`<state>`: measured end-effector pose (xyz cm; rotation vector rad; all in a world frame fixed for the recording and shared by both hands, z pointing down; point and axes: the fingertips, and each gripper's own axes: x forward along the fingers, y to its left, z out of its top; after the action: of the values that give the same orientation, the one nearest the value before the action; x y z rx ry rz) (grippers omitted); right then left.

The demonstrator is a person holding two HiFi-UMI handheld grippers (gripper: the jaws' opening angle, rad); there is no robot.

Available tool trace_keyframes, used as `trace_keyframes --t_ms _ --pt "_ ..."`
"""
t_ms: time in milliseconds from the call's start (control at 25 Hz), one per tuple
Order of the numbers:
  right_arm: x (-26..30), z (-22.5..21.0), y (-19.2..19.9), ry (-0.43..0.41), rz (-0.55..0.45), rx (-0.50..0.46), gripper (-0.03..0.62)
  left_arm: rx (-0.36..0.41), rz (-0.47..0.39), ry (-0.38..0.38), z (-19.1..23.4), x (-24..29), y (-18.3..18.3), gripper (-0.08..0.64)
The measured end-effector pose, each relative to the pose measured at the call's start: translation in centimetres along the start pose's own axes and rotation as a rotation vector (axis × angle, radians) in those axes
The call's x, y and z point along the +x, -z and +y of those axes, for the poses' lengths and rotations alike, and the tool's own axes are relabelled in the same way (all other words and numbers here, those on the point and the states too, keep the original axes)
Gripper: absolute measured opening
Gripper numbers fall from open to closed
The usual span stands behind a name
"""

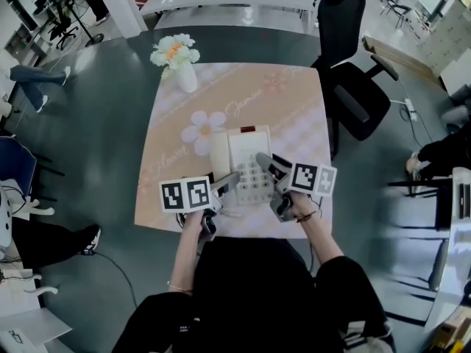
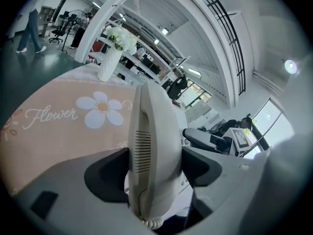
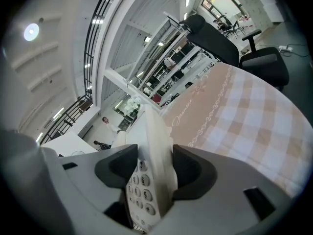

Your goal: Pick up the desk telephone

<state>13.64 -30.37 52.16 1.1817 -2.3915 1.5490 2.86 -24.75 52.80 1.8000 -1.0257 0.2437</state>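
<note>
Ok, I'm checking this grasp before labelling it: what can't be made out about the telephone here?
- Head view: near edge of the desk telephone, covered by the left gripper and right gripper.
- All views: whether its base is off the table; underside hidden.
- Head view: keypad digits, too small.
- Left gripper view: base mostly behind the handset.

Table [image 1: 315, 149] — floral cloth [image 1: 176, 153], flower vase [image 1: 186, 76]
</note>
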Motion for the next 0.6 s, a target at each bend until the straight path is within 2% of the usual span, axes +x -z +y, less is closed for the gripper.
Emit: trace_keyframes --t_ms 600 --pt "-3.8 3.8 -1.6 -0.049 -0.080 -0.029 0.210 0.069 -0.059 0.023 -4.0 -3.3 -1.0 0.325"
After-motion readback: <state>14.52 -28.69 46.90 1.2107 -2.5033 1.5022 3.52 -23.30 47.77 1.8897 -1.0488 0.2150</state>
